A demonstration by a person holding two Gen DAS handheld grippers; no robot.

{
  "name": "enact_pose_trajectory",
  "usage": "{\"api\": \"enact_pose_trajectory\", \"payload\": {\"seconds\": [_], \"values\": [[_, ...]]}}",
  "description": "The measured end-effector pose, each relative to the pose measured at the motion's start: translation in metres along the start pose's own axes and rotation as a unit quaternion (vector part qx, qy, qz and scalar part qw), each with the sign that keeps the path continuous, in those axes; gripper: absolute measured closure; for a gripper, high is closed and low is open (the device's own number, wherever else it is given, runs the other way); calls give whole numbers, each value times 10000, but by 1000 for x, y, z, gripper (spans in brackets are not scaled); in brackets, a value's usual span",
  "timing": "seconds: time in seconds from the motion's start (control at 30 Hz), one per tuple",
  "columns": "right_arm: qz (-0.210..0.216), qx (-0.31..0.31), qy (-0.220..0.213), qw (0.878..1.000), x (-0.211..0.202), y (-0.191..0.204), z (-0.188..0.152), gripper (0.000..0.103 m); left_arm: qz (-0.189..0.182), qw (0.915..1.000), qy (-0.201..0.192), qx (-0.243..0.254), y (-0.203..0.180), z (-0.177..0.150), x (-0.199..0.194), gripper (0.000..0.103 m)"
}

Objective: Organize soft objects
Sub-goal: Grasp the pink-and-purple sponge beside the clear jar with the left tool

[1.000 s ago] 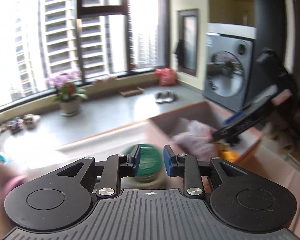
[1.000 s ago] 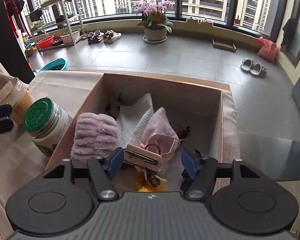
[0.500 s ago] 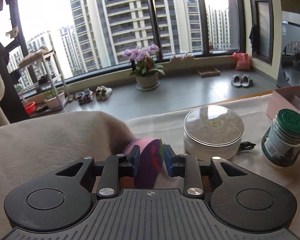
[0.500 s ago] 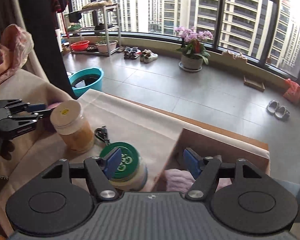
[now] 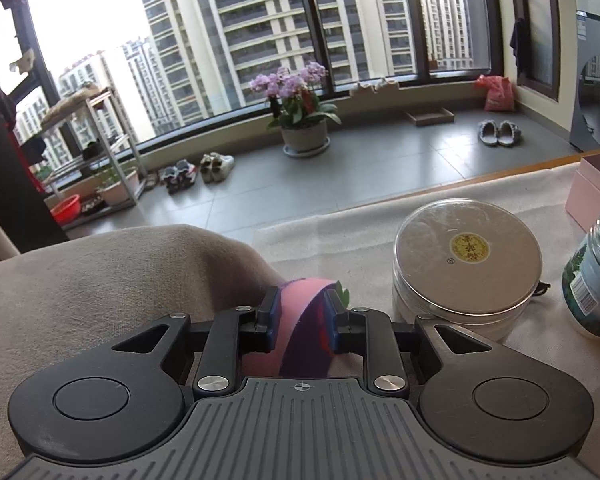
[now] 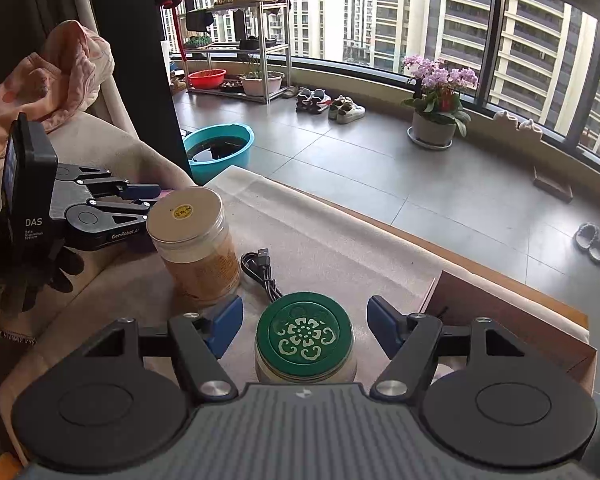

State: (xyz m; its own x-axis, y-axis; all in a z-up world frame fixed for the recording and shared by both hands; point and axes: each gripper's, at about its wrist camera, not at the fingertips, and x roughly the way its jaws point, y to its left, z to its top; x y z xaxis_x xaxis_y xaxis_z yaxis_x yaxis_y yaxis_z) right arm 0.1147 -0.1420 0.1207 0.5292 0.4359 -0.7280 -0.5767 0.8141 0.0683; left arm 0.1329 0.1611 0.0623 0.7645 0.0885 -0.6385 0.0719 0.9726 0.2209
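A soft pink and purple cloth item (image 5: 296, 340) lies at the edge of a beige blanket (image 5: 100, 280). My left gripper (image 5: 300, 316) is closing on it, and both blue pads press against its sides. In the right wrist view the left gripper (image 6: 156, 196) shows behind the clear-lidded jar (image 6: 192, 240), with the cloth almost hidden. My right gripper (image 6: 304, 320) hangs open above the green-lidded jar (image 6: 304, 334) without touching it. The cardboard box (image 6: 512, 320) stands to the right of that jar; its inside is hidden.
The clear-lidded jar (image 5: 466, 256) and the green-lidded jar (image 5: 596, 276) stand on the cloth-covered table, right of the left gripper. A black USB cable (image 6: 260, 268) lies between the jars. The pink box wall (image 5: 596, 196) shows at the far right. The table's far edge drops to the floor.
The left gripper swung left from the jar and box to the pink and purple cloth and narrowed onto it. The right gripper lifted from over the box and moved left over the green-lidded jar.
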Motion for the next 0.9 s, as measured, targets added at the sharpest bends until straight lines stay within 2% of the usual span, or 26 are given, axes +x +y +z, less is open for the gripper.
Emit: {"api": "enact_pose_trajectory", "payload": {"seconds": [0.03,0.07,0.13,0.23,0.4,0.53,0.63,0.73,0.8,0.9], "values": [[31,32,-6,10000,2,-2,-2,34,-185,9998,45,-13,1,1,-1,75],[61,58,-10,10000,3,-4,-5,34,-330,9994,75,-2,1,1,-3,68],[122,105,-19,9999,3,-6,-8,34,-562,9982,140,131,-4,2,-8,65],[190,147,-43,9997,5,-9,-12,34,-446,9976,165,494,-11,4,-13,66],[256,183,-88,9995,4,-10,-16,34,-195,9974,111,685,-15,12,-22,65],[302,183,-85,9993,3,-8,-18,34,22,9946,345,981,-15,19,-13,65],[327,114,-89,9994,2,-5,-22,34,281,9876,582,1428,-19,25,-4,65],[363,52,-98,9993,1,-2,-25,34,200,9823,827,1666,-20,30,7,65],[403,40,-104,9991,1,1,-24,34,2,9805,1123,1612,-16,32,19,65],[434,24,-114,9990,0,2,-26,34,-184,9781,1260,1644,-15,33,23,65]]}}
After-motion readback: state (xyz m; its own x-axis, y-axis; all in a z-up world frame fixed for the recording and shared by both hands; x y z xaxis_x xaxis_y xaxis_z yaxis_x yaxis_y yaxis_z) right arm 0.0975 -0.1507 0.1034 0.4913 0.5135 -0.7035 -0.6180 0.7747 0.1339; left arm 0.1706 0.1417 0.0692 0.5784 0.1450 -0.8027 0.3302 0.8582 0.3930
